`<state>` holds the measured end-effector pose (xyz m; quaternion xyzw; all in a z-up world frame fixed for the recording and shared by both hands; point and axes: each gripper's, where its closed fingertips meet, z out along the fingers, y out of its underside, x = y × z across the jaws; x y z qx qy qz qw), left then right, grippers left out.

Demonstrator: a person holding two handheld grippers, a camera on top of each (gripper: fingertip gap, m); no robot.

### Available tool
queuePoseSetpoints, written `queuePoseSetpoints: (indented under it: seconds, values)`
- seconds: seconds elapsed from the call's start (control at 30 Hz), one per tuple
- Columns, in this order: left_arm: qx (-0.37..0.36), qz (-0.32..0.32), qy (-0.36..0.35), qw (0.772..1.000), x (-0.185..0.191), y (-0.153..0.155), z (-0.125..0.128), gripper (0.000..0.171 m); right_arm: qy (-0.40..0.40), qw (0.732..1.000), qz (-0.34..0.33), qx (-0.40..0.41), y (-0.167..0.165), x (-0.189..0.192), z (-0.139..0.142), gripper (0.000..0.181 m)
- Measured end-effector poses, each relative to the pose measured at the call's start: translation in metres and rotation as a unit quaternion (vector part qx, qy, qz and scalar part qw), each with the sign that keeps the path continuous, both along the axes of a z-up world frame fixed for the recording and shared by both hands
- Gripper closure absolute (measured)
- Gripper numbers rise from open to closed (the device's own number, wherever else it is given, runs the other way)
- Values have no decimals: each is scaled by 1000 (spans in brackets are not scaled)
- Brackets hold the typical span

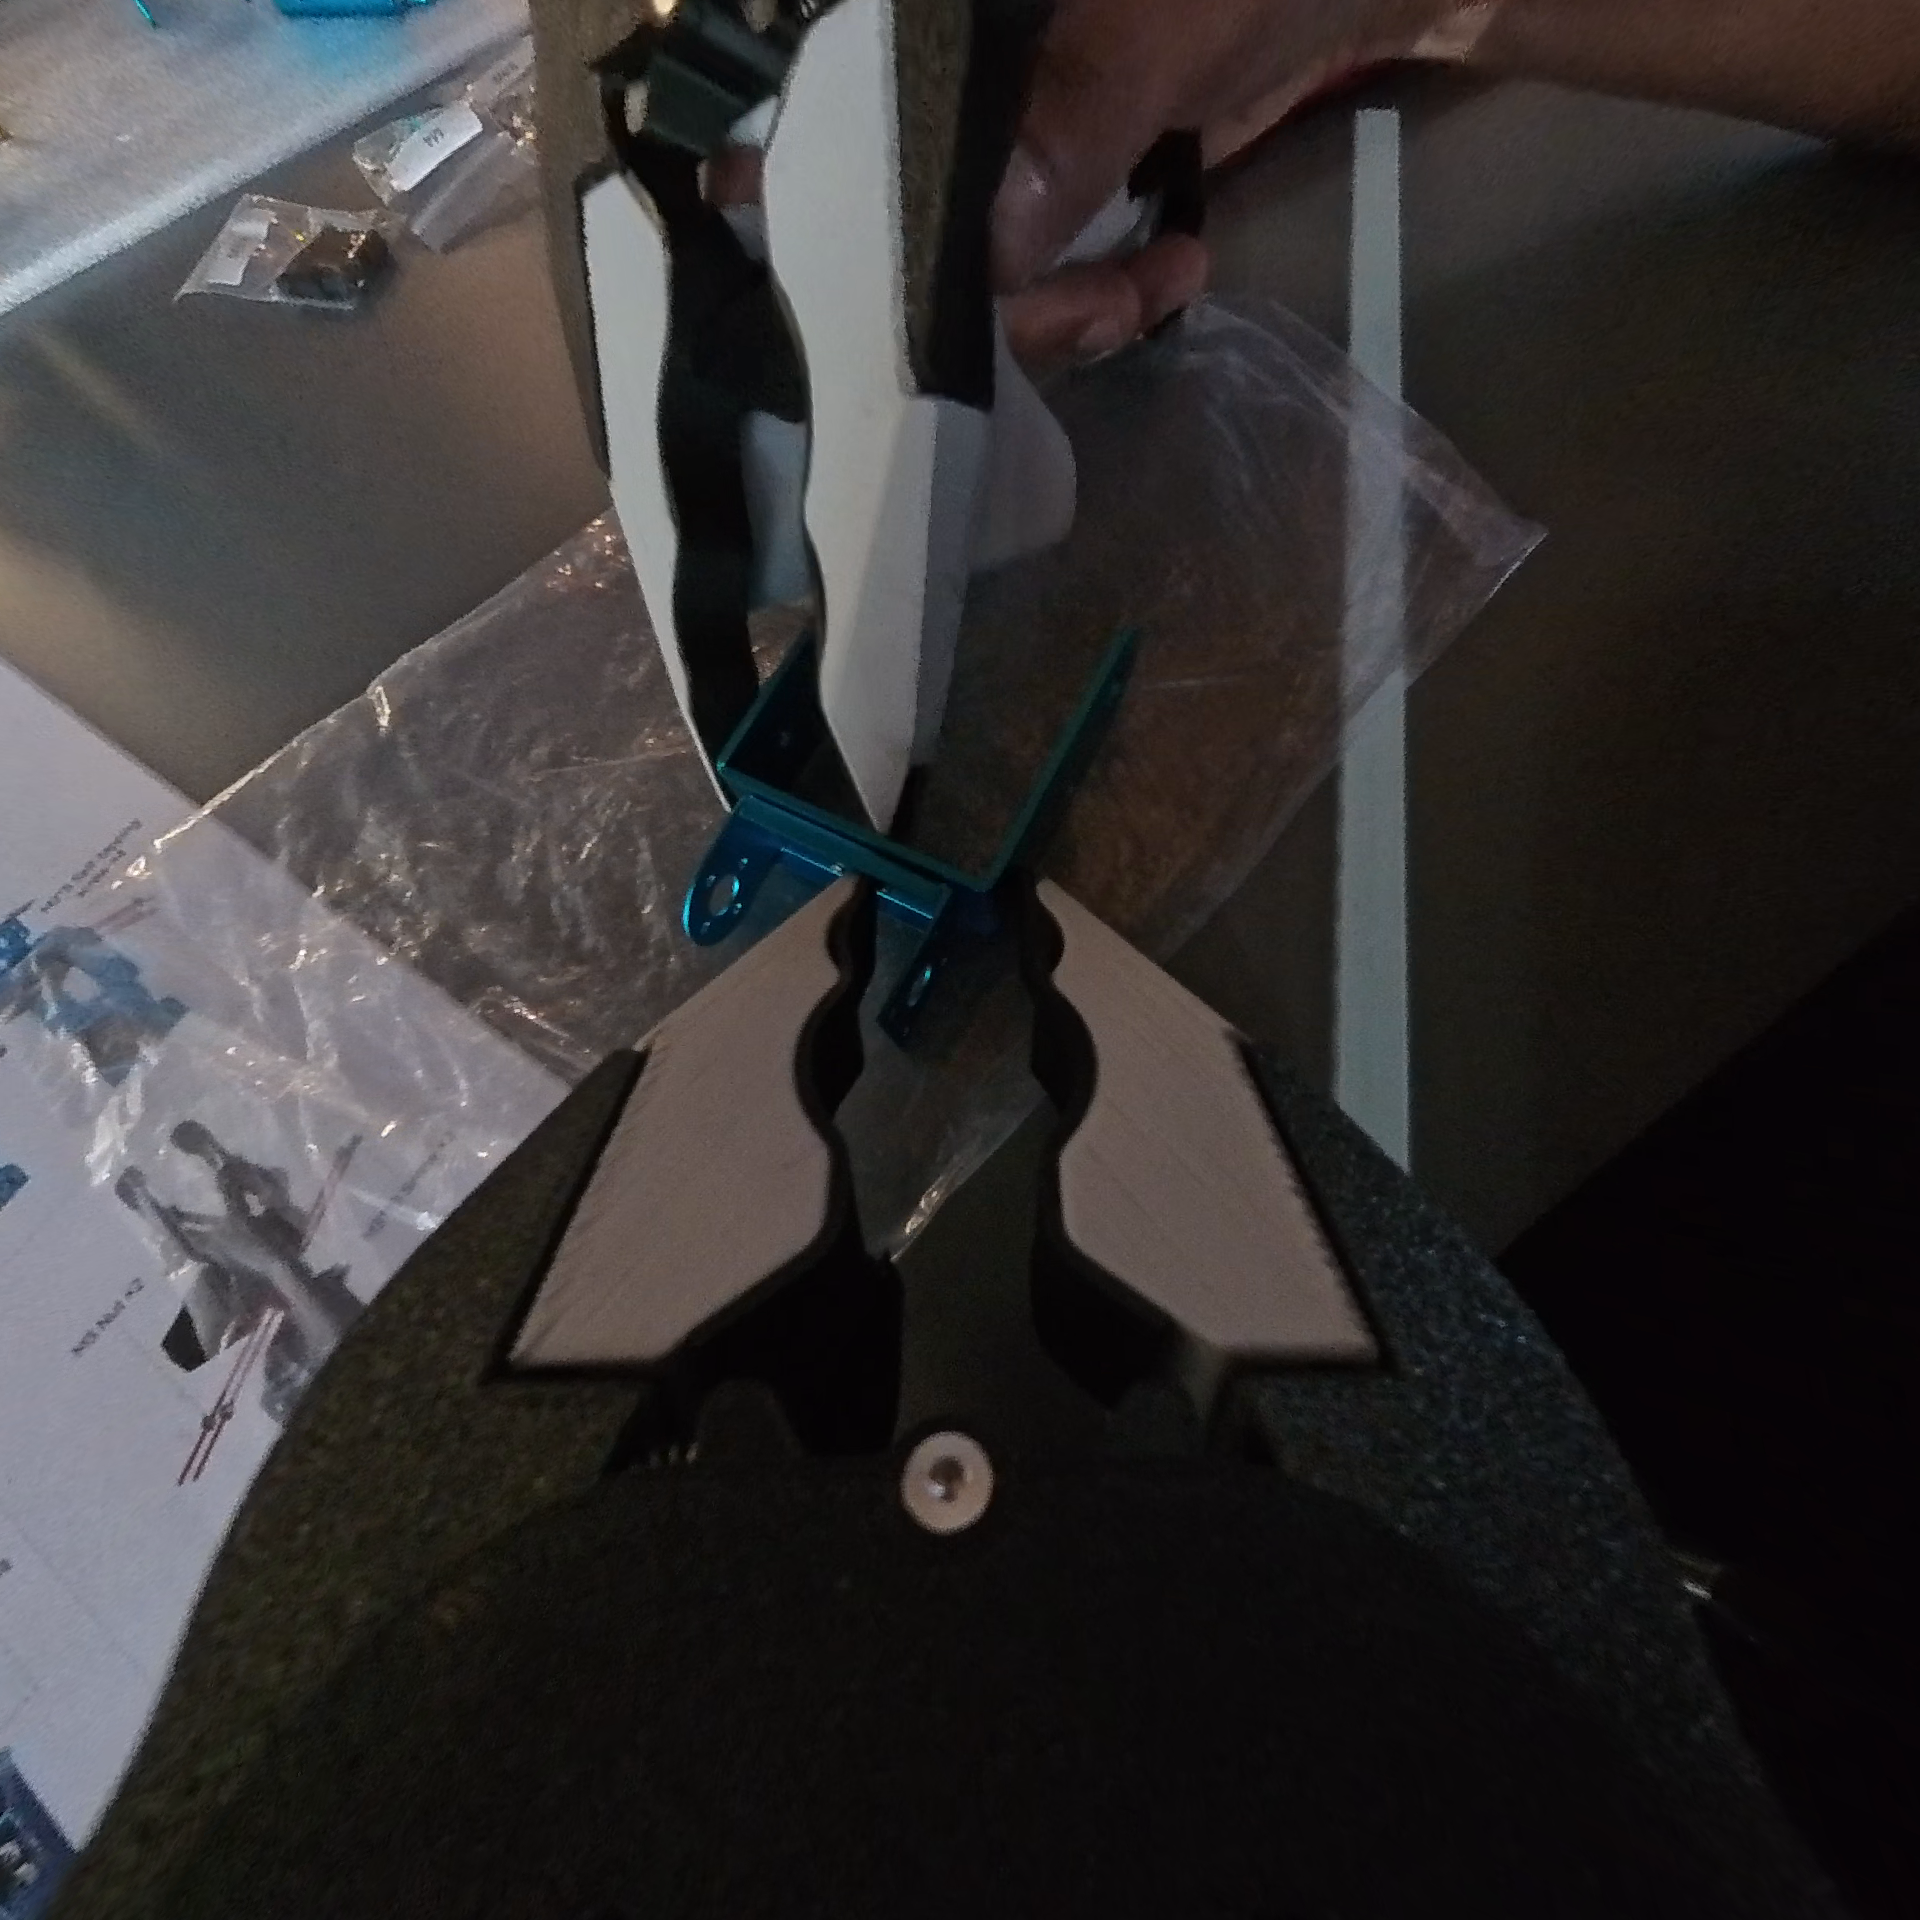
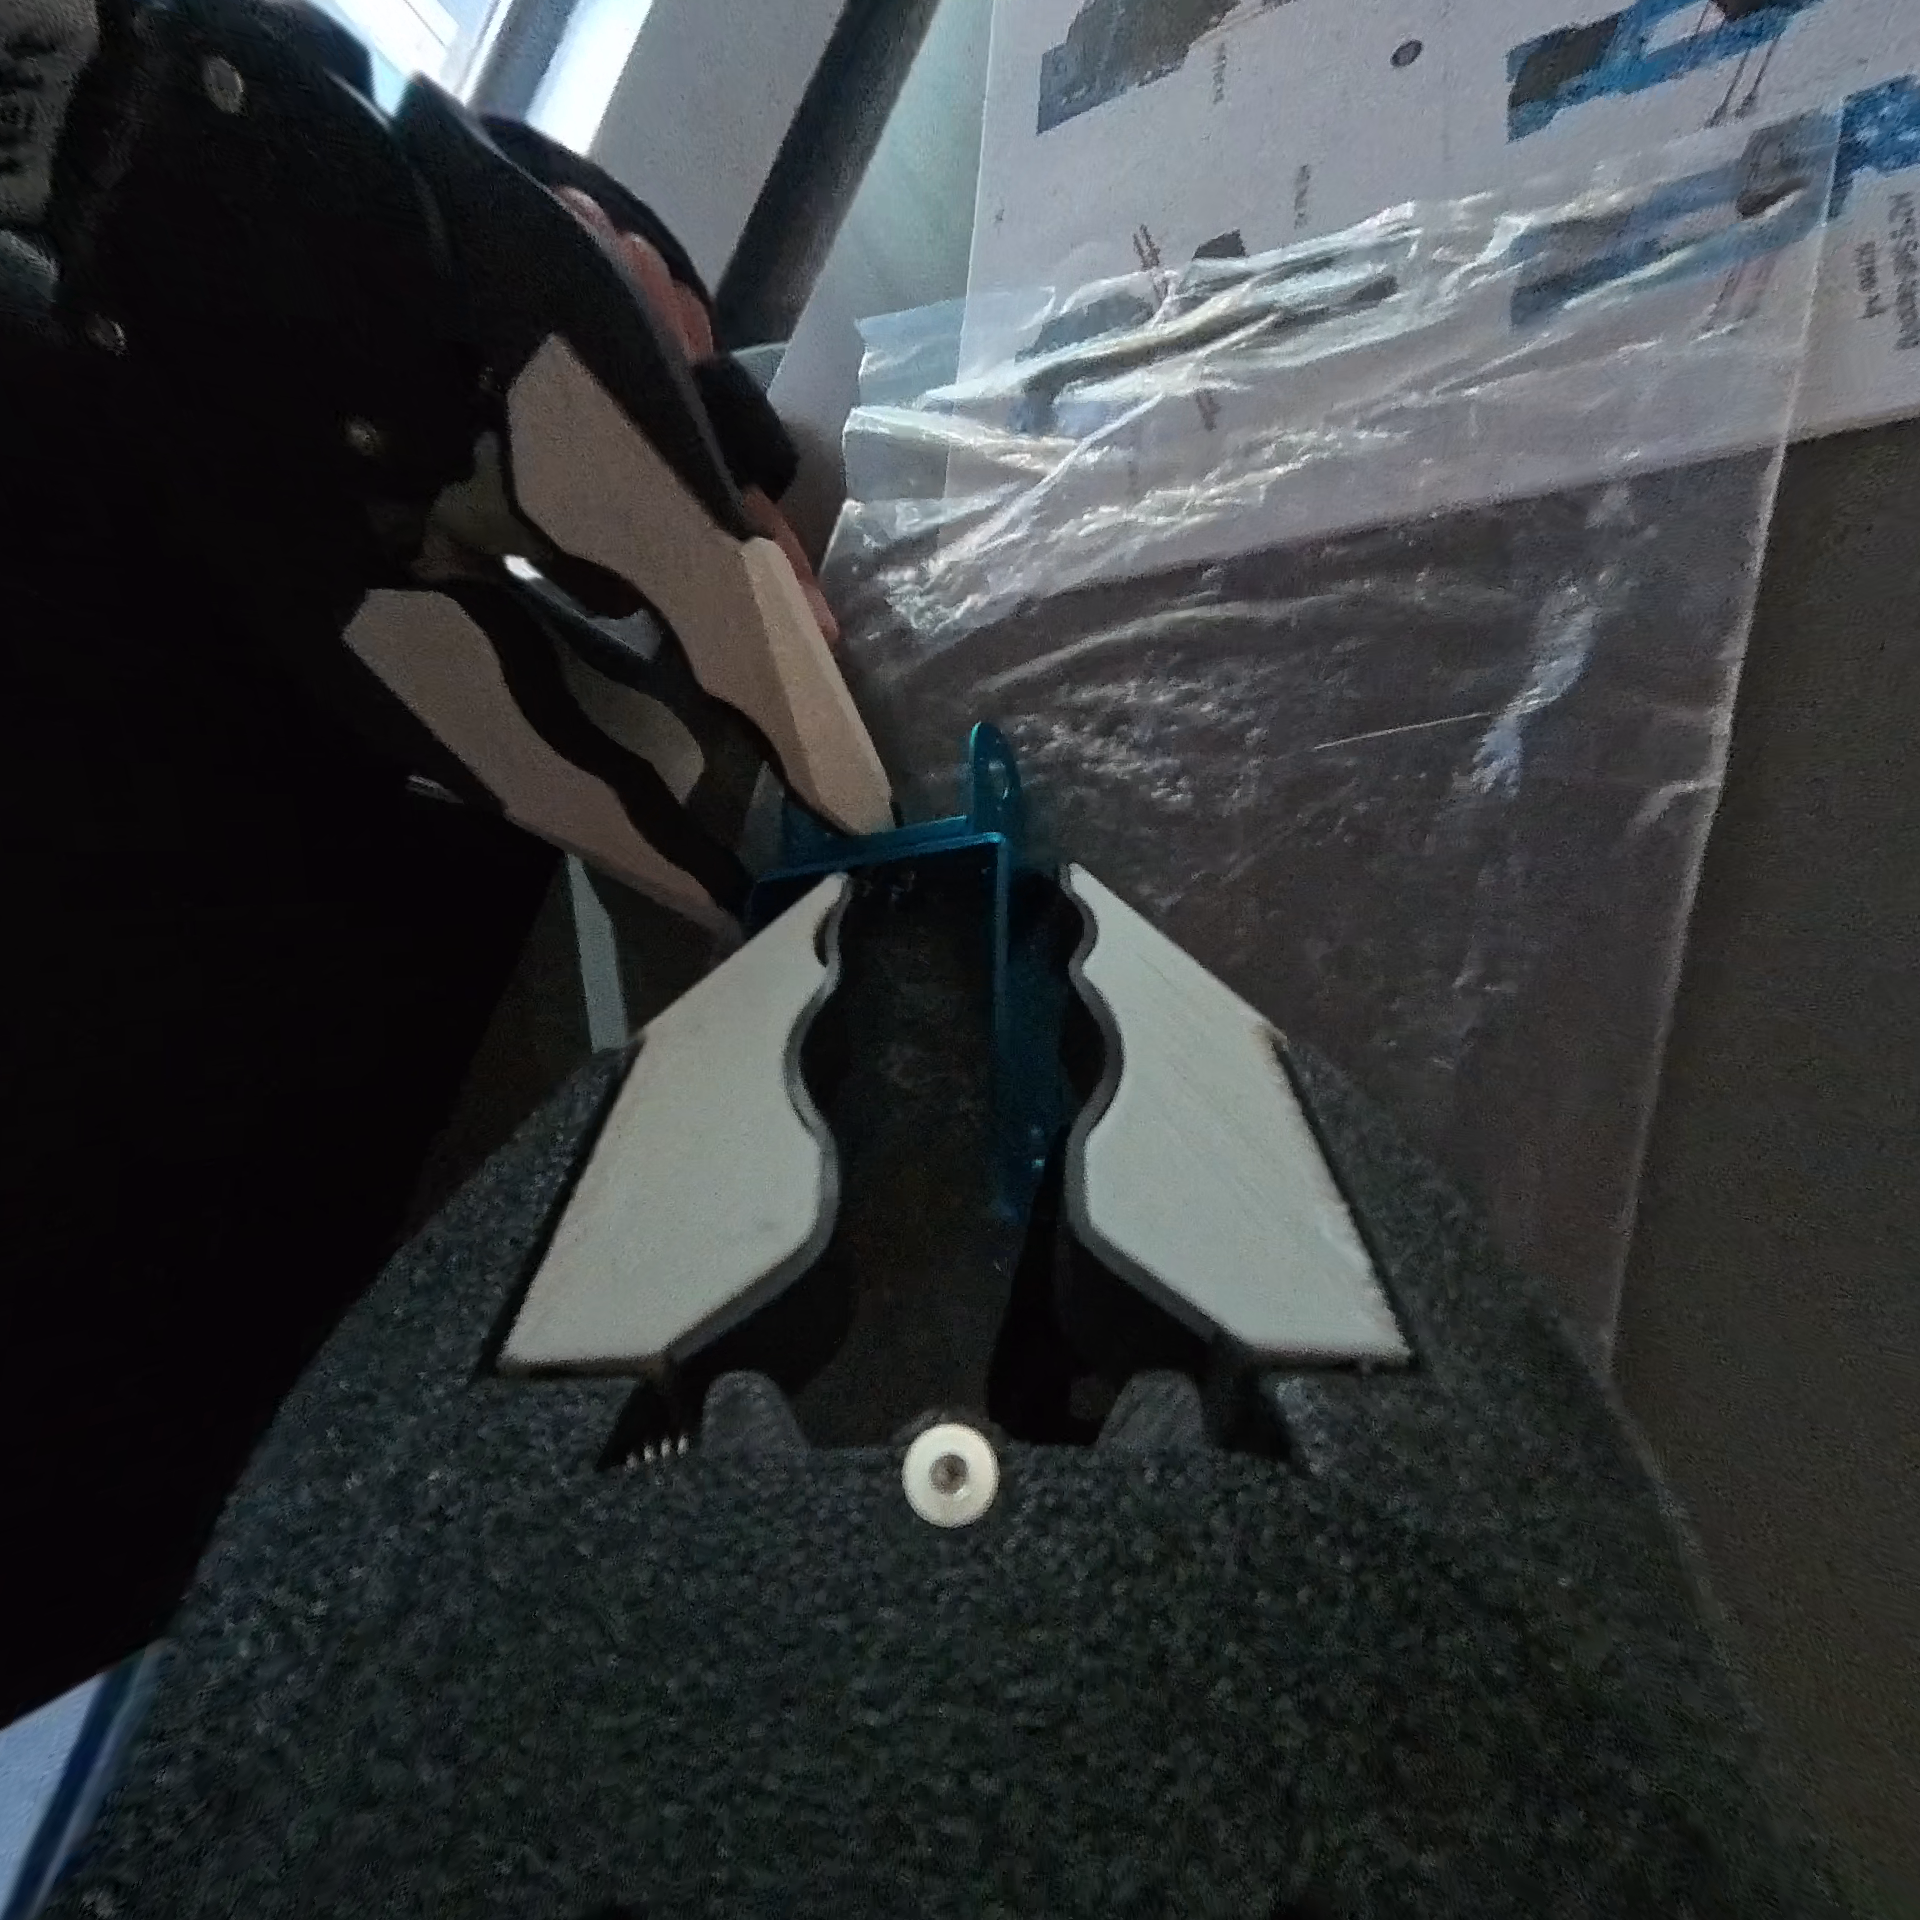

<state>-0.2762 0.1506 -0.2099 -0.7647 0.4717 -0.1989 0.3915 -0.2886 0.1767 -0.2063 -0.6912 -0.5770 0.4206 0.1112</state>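
A printed sheet [image 1: 62,1039] with pictures lies on the table [image 1: 260,499], partly under a clear bag [image 2: 1351,665]. Only the left view shows small packets [image 1: 291,255] far behind the bag. On the bag sit blue brackets [image 1: 831,842], joined at right angles. The left gripper [image 1: 935,904] stands narrowly parted around a bracket flange. The right gripper [image 2: 956,883], moderately parted, straddles one bracket wall; contact cannot be told. A hand [image 1: 1101,249] holds the right gripper.

The right gripper [image 2: 956,894] straddles a blue metal bracket [image 2: 1003,997] (fingers apart) over a clear plastic bag [image 2: 1351,675].
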Motion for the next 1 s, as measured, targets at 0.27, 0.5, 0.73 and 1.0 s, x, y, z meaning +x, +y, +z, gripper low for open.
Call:
queuePoseSetpoints:
  seconds: [0.27, 0.5, 0.73, 1.0]
  values:
    - [2, 0, 1, 1000, 0, 0, 0, 145, 7, 999, -17, -49, 4, 1, 0, 151]
    - [-1, -4, 0, 1000, 1, -1, 0, 145, -3, 1000, -8, -10, 1, 2, 0, 147]
    - [2, -3, 2, 1000, 2, 0, 0, 145, 4, 999, 0, -45, -3, 3, 4, 136]
    - [0, -4, 0, 1000, 2, 0, 0, 145, 1, 999, -12, -42, 2, 2, 2, 147]
